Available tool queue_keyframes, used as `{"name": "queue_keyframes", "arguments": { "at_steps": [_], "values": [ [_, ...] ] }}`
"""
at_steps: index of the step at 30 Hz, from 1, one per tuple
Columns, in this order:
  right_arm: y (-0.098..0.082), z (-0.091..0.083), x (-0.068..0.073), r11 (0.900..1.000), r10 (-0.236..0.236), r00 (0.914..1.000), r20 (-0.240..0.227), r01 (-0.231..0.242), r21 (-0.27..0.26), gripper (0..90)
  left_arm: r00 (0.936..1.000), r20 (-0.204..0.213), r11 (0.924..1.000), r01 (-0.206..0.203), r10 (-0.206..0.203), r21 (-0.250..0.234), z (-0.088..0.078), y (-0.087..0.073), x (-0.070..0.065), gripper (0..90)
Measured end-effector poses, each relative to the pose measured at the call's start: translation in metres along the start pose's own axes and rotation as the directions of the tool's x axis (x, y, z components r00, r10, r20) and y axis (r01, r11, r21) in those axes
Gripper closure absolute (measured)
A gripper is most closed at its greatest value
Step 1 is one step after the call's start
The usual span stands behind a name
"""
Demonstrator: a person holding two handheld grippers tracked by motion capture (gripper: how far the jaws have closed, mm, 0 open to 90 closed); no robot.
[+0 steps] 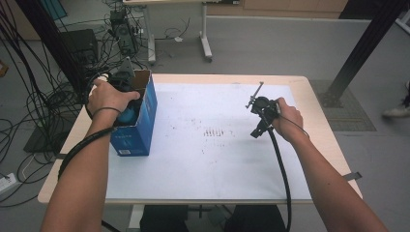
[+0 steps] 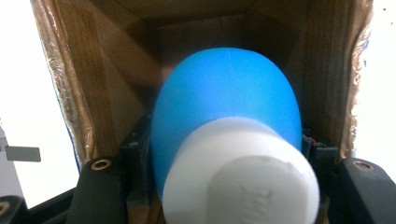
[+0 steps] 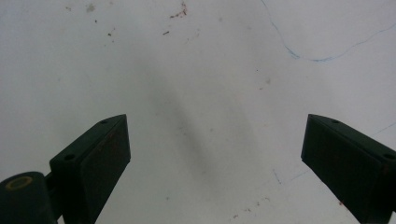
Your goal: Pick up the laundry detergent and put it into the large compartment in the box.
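Observation:
A blue bottle (image 2: 224,102) with a white screw cap (image 2: 243,172) sits inside an open cardboard box (image 2: 107,70). From above, the box (image 1: 142,130) is blue outside and stands at the table's left edge. My left gripper (image 2: 224,156) reaches down into it, and its black pads (image 2: 137,158) press on both sides of the bottle (image 1: 128,116). My right gripper (image 1: 251,119) hovers over the right part of the white sheet (image 1: 203,145). Its jaws stand wide apart, with nothing between the fingers (image 3: 98,158) except bare sheet (image 3: 210,70).
The white sheet covers most of the wooden table (image 1: 319,121) and carries faint marks at its middle. Cables (image 1: 29,106) lie on the floor to the left. A second table's legs (image 1: 205,43) stand behind, and a black post (image 1: 362,48) rises at the right.

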State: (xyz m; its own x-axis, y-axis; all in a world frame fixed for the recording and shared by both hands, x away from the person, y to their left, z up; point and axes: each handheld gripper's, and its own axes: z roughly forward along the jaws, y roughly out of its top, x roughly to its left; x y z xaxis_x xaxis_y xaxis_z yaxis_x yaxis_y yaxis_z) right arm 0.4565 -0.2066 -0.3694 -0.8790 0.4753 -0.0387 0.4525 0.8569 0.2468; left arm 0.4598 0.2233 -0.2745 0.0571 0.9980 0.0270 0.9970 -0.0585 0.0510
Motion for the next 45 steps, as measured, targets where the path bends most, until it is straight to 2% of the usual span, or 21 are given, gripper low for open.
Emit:
{"name": "queue_keyframes", "arguments": {
  "at_steps": [34,45],
  "values": [
    [-0.0016,-0.0020,0.0001,1.000,0.006,1.0000,0.002,-0.006,-0.006,7.5,1.0000,-0.002,1.0000,0.003,-0.003,0.000,-0.0001,-0.0005,-0.0002,37.6],
    [-0.0014,-0.0022,0.0009,1.000,0.005,1.0000,0.002,-0.005,-0.005,7.5,1.0000,0.006,0.9999,0.004,-0.004,-0.016,0.0002,-0.0016,0.0017,37.4]
  ]
}}
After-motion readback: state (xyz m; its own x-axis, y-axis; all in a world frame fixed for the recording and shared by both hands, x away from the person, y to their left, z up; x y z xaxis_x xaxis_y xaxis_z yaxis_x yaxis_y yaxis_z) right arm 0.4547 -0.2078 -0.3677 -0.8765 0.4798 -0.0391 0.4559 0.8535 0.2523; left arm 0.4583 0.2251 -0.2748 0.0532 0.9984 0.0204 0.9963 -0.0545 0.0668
